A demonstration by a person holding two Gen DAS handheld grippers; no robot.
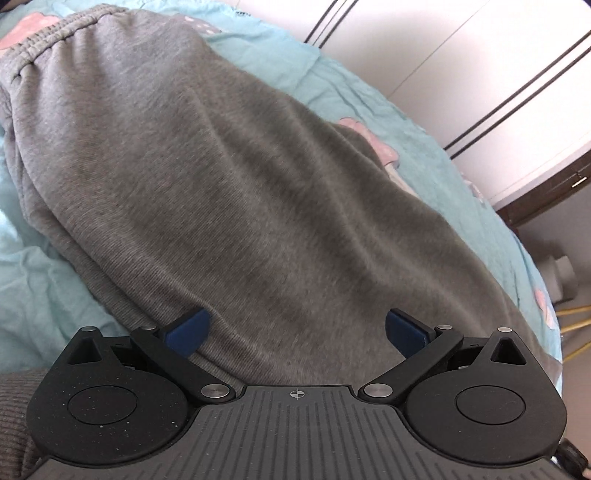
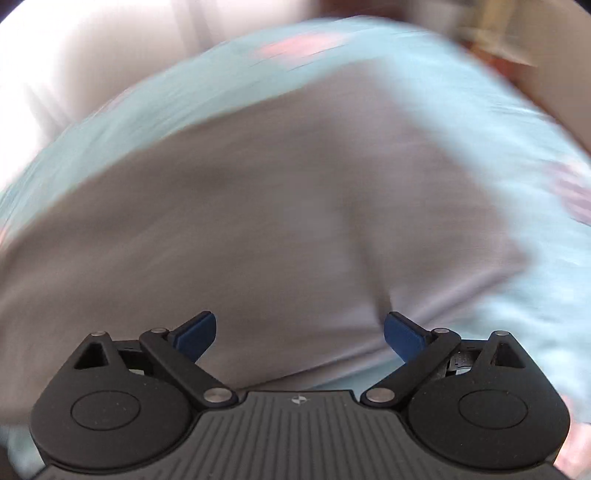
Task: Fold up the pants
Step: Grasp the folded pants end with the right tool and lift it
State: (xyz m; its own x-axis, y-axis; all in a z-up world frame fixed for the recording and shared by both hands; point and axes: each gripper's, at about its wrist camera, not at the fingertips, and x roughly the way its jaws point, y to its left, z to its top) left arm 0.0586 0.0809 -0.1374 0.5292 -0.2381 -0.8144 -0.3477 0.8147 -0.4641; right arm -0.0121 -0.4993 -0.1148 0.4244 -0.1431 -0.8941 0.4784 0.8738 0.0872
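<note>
Grey sweatpants [image 1: 221,192] lie spread on a light blue bed sheet [image 1: 288,62], with the elastic waistband [image 1: 48,33] at the far upper left in the left wrist view. My left gripper [image 1: 295,332] is open and empty, just above the near part of the grey fabric. The right wrist view is motion-blurred; it shows the same grey pants [image 2: 258,221] on the blue sheet [image 2: 480,122]. My right gripper [image 2: 300,334] is open and empty over the pants' near edge.
White wardrobe doors [image 1: 443,55] with dark lines stand behind the bed. The bed's right edge [image 1: 532,266] drops to a floor with yellow legs [image 1: 576,321]. The sheet has pink prints [image 1: 369,136].
</note>
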